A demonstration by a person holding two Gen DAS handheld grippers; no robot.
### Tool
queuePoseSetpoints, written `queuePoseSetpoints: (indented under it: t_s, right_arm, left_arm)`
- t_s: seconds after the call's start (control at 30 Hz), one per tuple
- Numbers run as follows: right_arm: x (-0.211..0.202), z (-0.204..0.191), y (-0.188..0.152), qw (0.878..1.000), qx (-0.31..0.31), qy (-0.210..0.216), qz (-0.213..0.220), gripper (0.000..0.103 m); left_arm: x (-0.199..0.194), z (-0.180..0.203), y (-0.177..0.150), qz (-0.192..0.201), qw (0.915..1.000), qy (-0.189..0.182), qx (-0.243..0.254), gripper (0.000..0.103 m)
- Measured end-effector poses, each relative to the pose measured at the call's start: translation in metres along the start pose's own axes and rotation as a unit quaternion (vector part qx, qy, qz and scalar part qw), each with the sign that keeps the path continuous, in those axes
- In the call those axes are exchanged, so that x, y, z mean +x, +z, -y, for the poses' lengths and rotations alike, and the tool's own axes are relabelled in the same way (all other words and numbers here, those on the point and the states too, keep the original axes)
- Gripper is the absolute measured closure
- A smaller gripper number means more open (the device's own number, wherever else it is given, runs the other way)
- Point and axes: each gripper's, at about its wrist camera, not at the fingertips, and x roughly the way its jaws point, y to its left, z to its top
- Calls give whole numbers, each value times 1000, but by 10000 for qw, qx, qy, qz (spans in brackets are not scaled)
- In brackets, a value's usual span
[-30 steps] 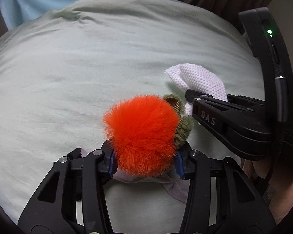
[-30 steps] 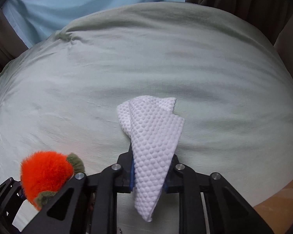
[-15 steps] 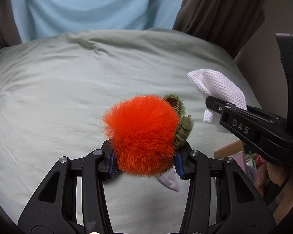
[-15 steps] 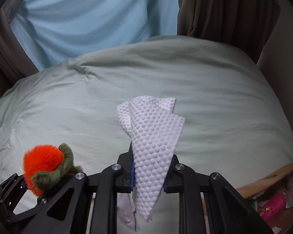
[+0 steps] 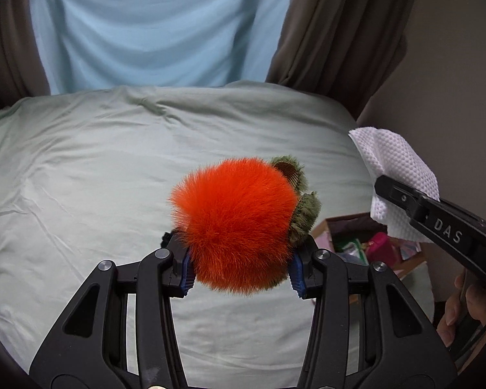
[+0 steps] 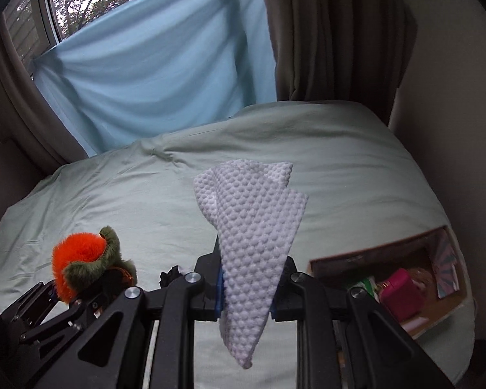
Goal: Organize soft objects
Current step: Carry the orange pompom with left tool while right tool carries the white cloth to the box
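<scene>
My left gripper point(image 5: 241, 272) is shut on a fluffy orange plush with olive-green trim point(image 5: 233, 223) and holds it above the pale green bed point(image 5: 97, 168). My right gripper point(image 6: 248, 291) is shut on a white dimpled cloth point(image 6: 252, 227), which hangs down between its fingers. The cloth also shows in the left wrist view point(image 5: 395, 168), pinched by the right gripper point(image 5: 405, 199) at the right. In the right wrist view the plush point(image 6: 84, 259) and the left gripper point(image 6: 58, 295) sit at the lower left.
An open cardboard box point(image 6: 388, 253) holding a pink item point(image 6: 401, 291) and other things stands beside the bed at the right; it also shows in the left wrist view point(image 5: 366, 240). A light blue sheet point(image 6: 152, 74) and brown curtains point(image 6: 333, 32) hang behind the bed.
Both grippers have risen well above the bed with their loads still held. The curtains, window and the box at the right have come into view. A pale cloth under the plush is gone from view.
</scene>
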Motion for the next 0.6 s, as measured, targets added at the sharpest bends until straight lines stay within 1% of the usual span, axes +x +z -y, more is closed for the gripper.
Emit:
queuePoseSetpoints:
  t_s: [0.07,0.23,0.3,0.47,0.6]
  right_arm:
    - [-19,9,-4,9999,72,-93,25,85]
    - [-66,56,-17,9985,426,-335,111,85]
    - [-77,76,-19,9977,493,-447,116,85]
    - [-91,132,-22,9962,602,-617,94,84]
    - [-88,180,-27,9962,598,-636,-55,85]
  left_arm:
    - [-11,12,0,2,9999,-117,49,61]
    - [-30,55,0,6,9991,-349,258,61]
    - [-33,77,-1,3,9985,-417,356,61]
    - [-30,129,-5,-31,9978,-513,428,61]
    - [-14,174,-12,-171,9976,-561,361,61]
